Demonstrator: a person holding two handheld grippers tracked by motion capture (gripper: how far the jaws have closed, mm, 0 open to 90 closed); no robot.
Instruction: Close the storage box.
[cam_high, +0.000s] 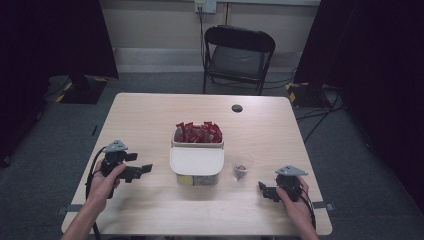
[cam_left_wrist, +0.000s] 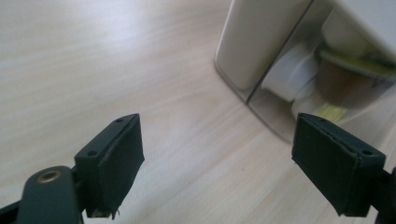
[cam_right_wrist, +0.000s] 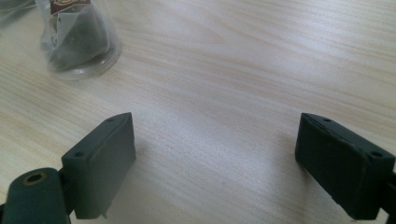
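Table: pale wood, folding chair beyond far edge.
Box at table centre, cream lid on near half, red packets in open far half.
Clear cup just right of box, dark tea bag inside.
Left hand-held gripper: jaws spread wide, empty, near box's left side.
Right hand-held gripper: jaws spread wide, empty, near cup.

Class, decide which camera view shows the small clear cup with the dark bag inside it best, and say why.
The right gripper view: the clear cup is close enough to show its dark bag and printed tag, though the top edge crops it. The high view shows the whole cup on the table, right of the container, but tiny.
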